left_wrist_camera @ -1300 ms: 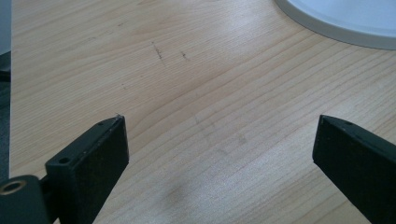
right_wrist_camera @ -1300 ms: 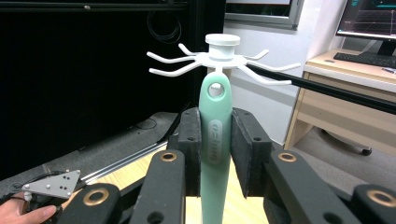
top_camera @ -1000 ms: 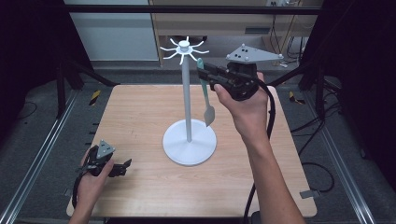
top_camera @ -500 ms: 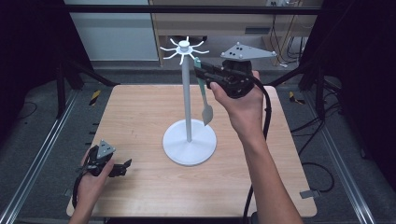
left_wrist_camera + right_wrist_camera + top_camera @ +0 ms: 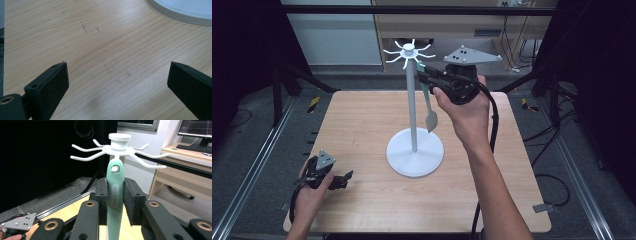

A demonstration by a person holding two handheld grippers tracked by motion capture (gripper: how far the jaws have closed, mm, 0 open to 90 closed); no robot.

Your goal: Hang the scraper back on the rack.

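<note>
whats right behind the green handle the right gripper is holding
The white rack: a hook tip shows through the hole in the green handle, held by the right gripper. The handle covers the rack's pole.

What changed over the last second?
The right gripper, shut on the green utensil, carried it a little left toward the top hooks of the white rack. Its grip is unchanged. The left gripper stayed open, resting at the table's near left corner.

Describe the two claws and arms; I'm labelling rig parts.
Both claws, left and right, are black with blocky jaws, brass-ringed pivots and a grey three-cornered plate on top. A thick black cable trails from the right one. Forearms are bare, no sleeves.
</note>
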